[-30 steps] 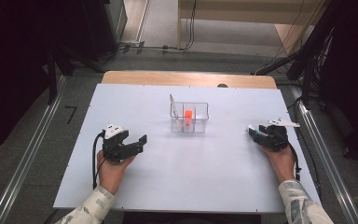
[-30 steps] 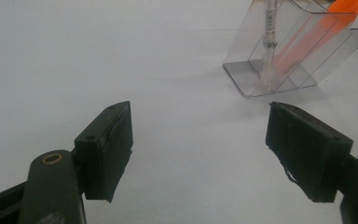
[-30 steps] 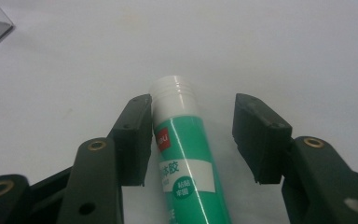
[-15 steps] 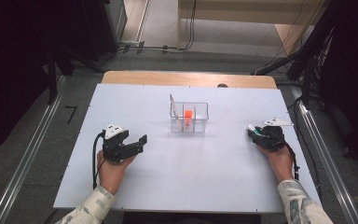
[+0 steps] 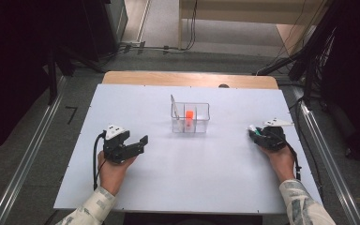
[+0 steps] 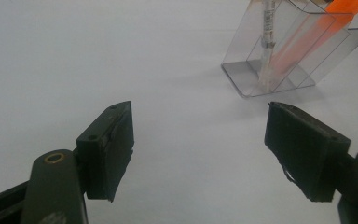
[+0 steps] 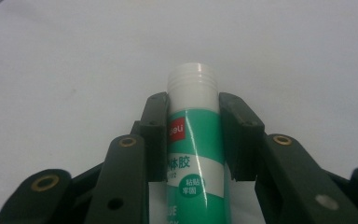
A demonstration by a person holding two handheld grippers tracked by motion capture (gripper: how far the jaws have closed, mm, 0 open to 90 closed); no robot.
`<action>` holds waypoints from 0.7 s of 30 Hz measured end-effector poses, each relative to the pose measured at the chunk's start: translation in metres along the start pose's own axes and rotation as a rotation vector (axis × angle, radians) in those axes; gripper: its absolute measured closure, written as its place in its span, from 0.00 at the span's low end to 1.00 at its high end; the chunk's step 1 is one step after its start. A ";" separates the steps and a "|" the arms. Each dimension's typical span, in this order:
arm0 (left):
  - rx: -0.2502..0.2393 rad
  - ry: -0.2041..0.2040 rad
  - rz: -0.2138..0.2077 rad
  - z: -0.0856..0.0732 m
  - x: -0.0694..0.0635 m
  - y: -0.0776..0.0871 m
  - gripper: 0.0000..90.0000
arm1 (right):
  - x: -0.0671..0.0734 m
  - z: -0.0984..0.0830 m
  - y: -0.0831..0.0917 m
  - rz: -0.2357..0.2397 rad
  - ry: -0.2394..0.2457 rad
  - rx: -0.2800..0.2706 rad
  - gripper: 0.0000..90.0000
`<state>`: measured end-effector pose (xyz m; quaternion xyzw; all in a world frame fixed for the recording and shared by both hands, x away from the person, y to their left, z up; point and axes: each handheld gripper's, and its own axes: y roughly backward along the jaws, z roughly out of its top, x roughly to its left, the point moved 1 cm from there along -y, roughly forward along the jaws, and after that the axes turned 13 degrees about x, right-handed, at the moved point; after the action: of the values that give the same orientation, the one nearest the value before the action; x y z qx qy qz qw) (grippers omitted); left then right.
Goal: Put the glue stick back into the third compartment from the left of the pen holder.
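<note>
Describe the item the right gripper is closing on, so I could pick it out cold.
On the white table, look at its right edge, where the right gripper has just been closing. Between its pads is a glue stick: a green-and-white tube with a ribbed white top, unlike the orange item in the clear bin.

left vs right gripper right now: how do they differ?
Jaws: the left gripper stands wide apart with nothing but bare table between its jaws; the right gripper has just been closing and its jaws press both sides of a green-and-white glue stick.
Place: the left gripper sits at the table's left, aimed toward the clear bin; the right gripper sits near the right edge.
Shared: both are black, two-jawed, hand-held and low over the table.
</note>
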<state>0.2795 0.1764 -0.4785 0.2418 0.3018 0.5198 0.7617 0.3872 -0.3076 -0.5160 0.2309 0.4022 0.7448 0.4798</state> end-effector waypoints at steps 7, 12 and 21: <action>-0.006 0.005 -0.002 0.000 0.001 0.001 0.28 | 0.001 0.001 0.001 -0.007 -0.005 0.002 0.70; -0.004 0.006 -0.001 0.000 0.001 0.001 0.28 | 0.003 0.003 0.006 0.004 -0.011 -0.024 0.70; -0.002 0.008 0.005 0.000 0.002 0.000 0.28 | 0.012 0.008 0.016 0.034 0.000 -0.058 0.70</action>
<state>0.2801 0.1787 -0.4788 0.2399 0.3036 0.5229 0.7595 0.3789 -0.2970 -0.4991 0.2237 0.3765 0.7640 0.4738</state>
